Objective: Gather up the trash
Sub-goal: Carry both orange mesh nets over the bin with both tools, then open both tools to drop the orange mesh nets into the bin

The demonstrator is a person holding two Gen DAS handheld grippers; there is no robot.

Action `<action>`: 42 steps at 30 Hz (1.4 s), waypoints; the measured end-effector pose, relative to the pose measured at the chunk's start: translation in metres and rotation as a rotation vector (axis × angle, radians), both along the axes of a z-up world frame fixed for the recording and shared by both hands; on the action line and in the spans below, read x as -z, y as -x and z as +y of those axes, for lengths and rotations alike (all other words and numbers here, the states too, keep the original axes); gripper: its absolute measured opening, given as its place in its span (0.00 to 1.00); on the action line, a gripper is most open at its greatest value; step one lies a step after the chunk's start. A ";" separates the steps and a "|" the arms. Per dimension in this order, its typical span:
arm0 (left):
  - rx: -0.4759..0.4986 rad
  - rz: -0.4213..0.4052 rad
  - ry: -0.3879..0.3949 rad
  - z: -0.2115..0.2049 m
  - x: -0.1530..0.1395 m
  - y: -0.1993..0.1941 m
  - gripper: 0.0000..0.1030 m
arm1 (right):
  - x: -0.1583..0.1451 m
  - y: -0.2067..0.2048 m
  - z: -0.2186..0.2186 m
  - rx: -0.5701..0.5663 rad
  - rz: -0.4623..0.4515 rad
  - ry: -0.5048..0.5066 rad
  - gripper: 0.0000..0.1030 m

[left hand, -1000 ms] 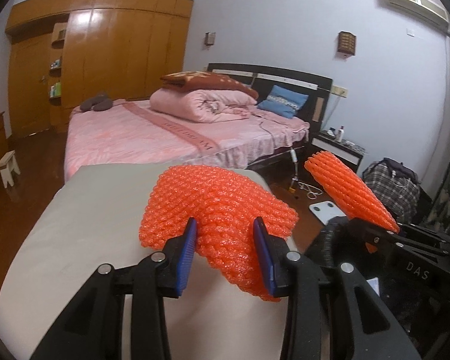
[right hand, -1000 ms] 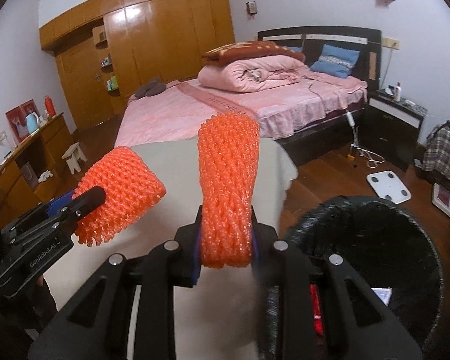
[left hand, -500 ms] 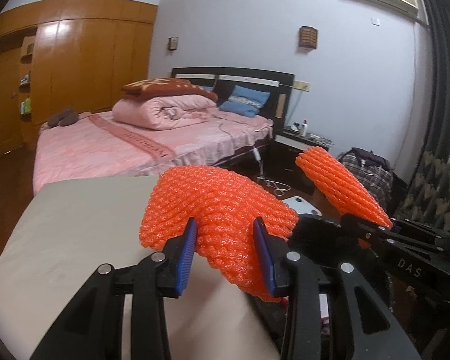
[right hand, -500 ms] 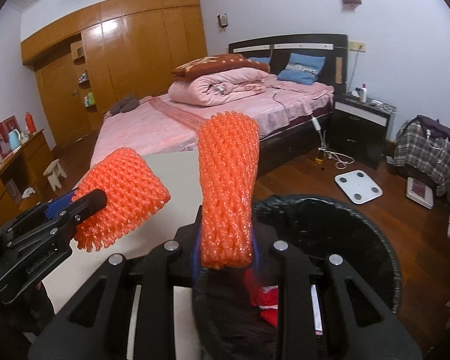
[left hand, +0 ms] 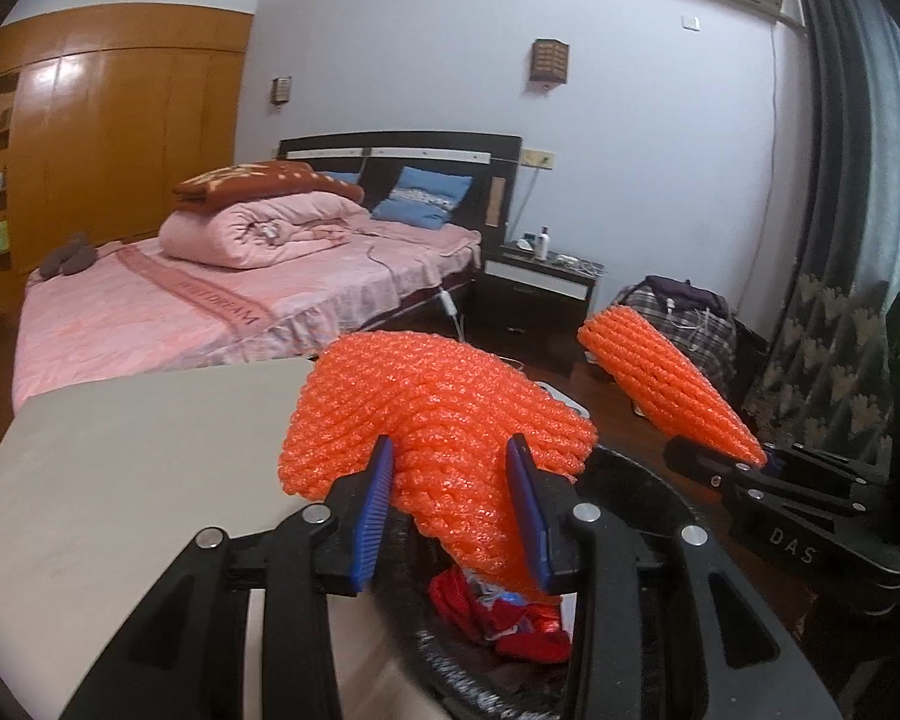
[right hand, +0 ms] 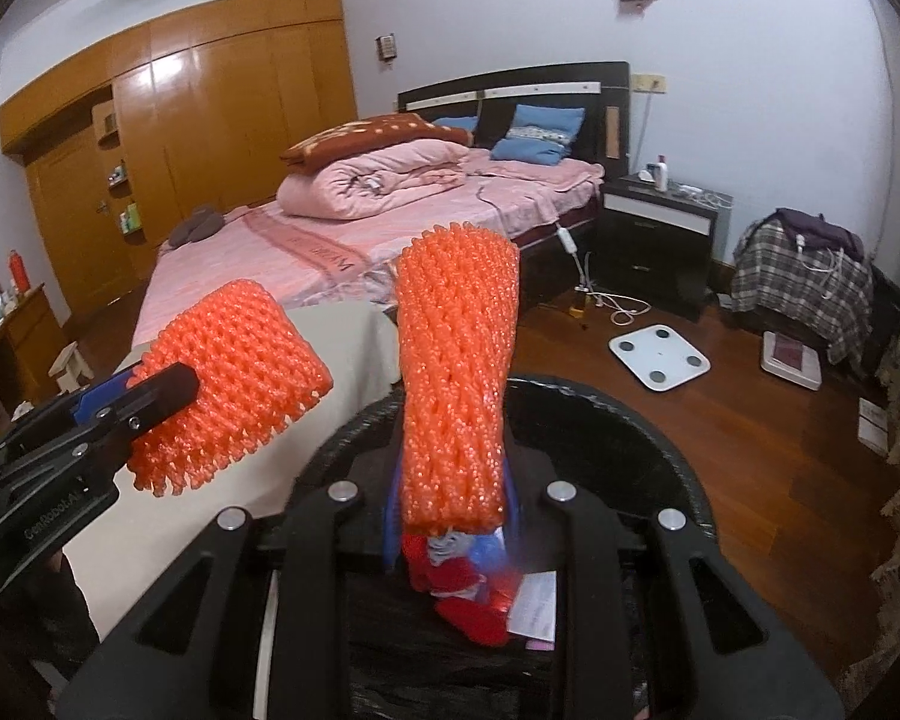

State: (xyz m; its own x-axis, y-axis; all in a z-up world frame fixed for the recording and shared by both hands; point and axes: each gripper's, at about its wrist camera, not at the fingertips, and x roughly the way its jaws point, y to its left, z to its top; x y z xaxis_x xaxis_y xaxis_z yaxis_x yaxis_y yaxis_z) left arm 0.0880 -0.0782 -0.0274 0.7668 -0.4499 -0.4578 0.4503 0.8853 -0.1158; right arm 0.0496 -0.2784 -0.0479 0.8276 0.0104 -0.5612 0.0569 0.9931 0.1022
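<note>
My left gripper (left hand: 447,501) pinched a wide orange foam net (left hand: 438,414) above the near rim of the black trash bin (right hand: 660,456); my right gripper (right hand: 450,507) clamped a narrower orange net sleeve (right hand: 456,378) upright over the bin's mouth. Red wrappers (right hand: 468,594) and paper lay inside. A beige table (left hand: 126,468) sat left, touching the bin. Beyond: wooden wardrobe (right hand: 210,138), pink bed (right hand: 354,240), black nightstand (right hand: 660,234), white scale (right hand: 657,357) on wood floor, plaid bag (right hand: 804,282).
</note>
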 end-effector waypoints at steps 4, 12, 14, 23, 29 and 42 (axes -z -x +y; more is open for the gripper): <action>0.028 0.008 -0.004 -0.017 0.004 0.000 0.37 | 0.004 0.005 -0.013 0.027 0.005 0.002 0.24; 0.080 0.021 -0.017 -0.043 0.016 -0.004 0.37 | 0.014 0.008 -0.030 0.051 0.021 0.009 0.24; 0.091 0.024 -0.021 -0.048 0.019 -0.005 0.37 | 0.015 0.008 -0.031 0.052 0.024 0.010 0.24; 0.119 0.053 -0.029 -0.062 0.034 -0.015 0.37 | 0.027 0.004 -0.046 0.069 0.046 0.008 0.25; 0.141 0.074 -0.035 -0.074 0.045 -0.027 0.37 | 0.037 -0.001 -0.054 0.072 0.065 0.007 0.25; 0.170 0.130 -0.057 -0.086 0.068 -0.048 0.39 | 0.062 -0.017 -0.069 0.093 0.122 -0.003 0.26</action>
State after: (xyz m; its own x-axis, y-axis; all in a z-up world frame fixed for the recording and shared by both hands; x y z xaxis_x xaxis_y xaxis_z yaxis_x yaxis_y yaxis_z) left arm 0.1360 -0.1640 -0.0957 0.6153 -0.5382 -0.5759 0.5780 0.8048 -0.1346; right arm 0.0661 -0.3474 -0.1100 0.7507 -0.0613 -0.6578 0.1608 0.9827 0.0919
